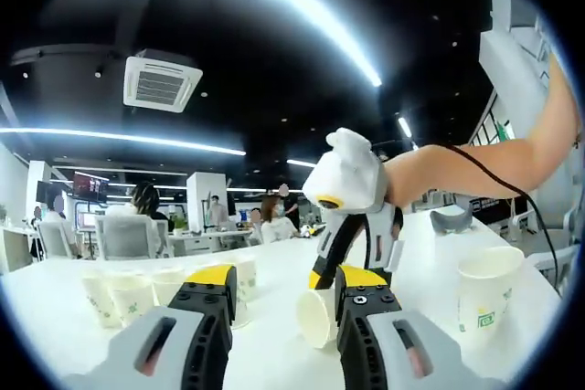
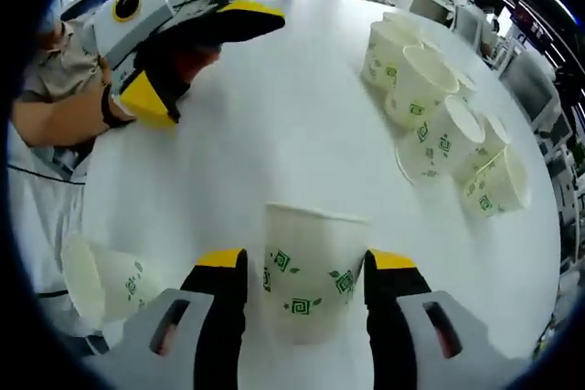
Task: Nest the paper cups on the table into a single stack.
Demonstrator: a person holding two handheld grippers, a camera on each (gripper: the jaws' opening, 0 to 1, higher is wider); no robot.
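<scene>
Gripping an upright paper cup [image 2: 309, 271] between its two yellow-tipped jaws, the right hand-held gripper [image 2: 306, 276] stands at 6 o'clock in the right gripper view, the jaws pressed to either side of the cup's green-printed wall while the cup rests on the white desk [image 2: 274, 134]. At 8 o'clock in that view a second paper cup [image 2: 101, 285] lies on its side near the desk's edge. A cluster of paper cups [image 2: 439, 125] sits between 1 and 3 o'clock, some upright and some tipped over, touching one another. At 10 o'clock the left hand-held gripper [image 2: 196, 57] comes in above the desk, held in a person's hand, with its jaws apart and nothing between them. In the left gripper view, the left hand-held gripper [image 1: 283, 303] rises from 6 o'clock with its jaws parted and released, and a tipped cup [image 1: 317, 315] shows between them, farther off on the desk [image 1: 274, 262], just below the right hand-held gripper [image 1: 352, 267], which is seen from the front. A lone upright cup [image 1: 486, 299] stands at 4 o'clock, well apart, and a group of cups [image 1: 137, 294] sits at 8 o'clock. Office workers sit at far desks under a ceiling air vent [image 1: 161, 82].
</scene>
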